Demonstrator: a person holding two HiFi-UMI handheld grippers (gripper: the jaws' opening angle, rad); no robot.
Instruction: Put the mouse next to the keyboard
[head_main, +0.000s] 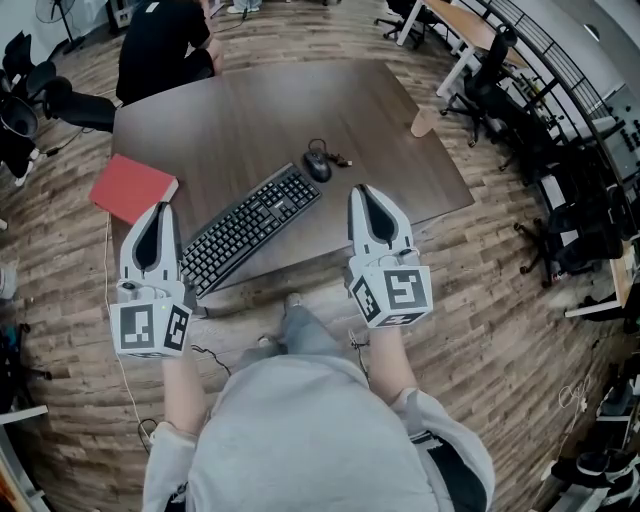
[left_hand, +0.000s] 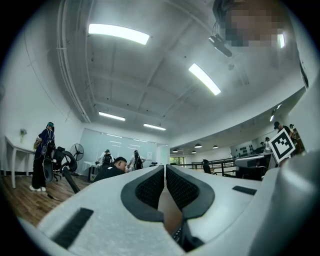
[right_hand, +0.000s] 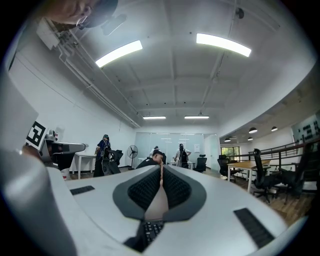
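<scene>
Starting at the left, a red book lies on the corner of the dark table, and just in front of it the left tongs hang over the table's near edge, apart from everything on it. In the left gripper view the left tongs have their pads drawn together to a thin slit with nothing between them. The keyboard lies slantwise across the middle of the table, and the mouse sits just beside its far right end, its cable curled close by. Further right, the right tongs hover over the near edge too, pointing toward the mouse but well short of it. The right gripper view shows the right tongs closed pad against pad and empty. Judging from how things lie, the mouse is already next to the keyboard, so either the placing is done and both hands are clear of it, or nothing has begun and the mouse needs only a small nudge. Neither of the 2 tongs touches the mouse or the keyboard, so no carrying step is in hand.
</scene>
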